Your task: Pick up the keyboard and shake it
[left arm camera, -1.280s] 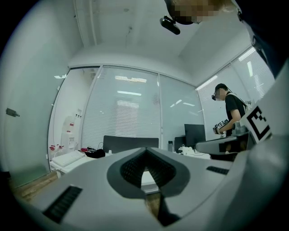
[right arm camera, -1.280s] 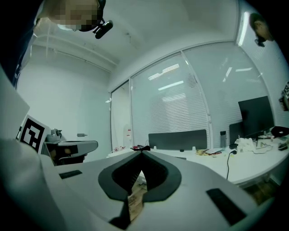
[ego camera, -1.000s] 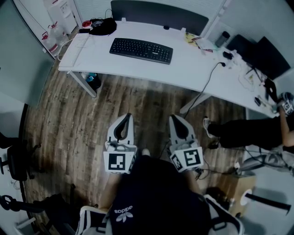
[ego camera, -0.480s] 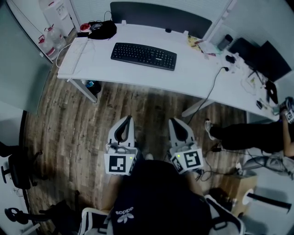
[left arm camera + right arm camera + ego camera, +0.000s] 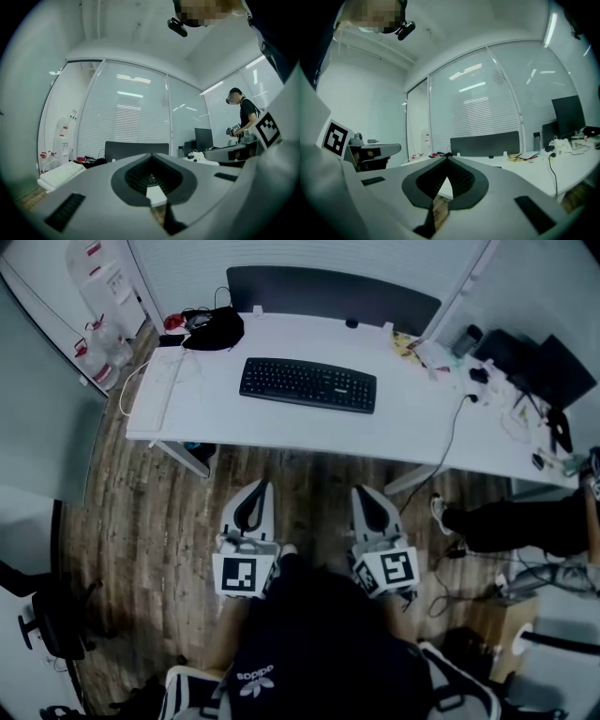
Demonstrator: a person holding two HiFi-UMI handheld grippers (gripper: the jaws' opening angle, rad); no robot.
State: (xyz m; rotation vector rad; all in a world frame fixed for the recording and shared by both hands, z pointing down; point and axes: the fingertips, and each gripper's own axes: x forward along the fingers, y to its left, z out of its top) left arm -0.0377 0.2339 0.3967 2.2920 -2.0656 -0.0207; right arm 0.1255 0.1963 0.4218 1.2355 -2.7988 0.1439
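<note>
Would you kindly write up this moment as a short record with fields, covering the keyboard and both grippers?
keyboard: black, lying flat on the white desk, untouched
left gripper: shut, empty, above the wood floor, short of the desk
right gripper: shut, empty, beside the left gripper, short of the desk
task stage: keyboard not yet picked up

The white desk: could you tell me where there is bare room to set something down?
Bare: the desk strip in front of the black keyboard and the stretch from it to the cable. Crowded: right of the cable, and the back left corner by the black bag.
</note>
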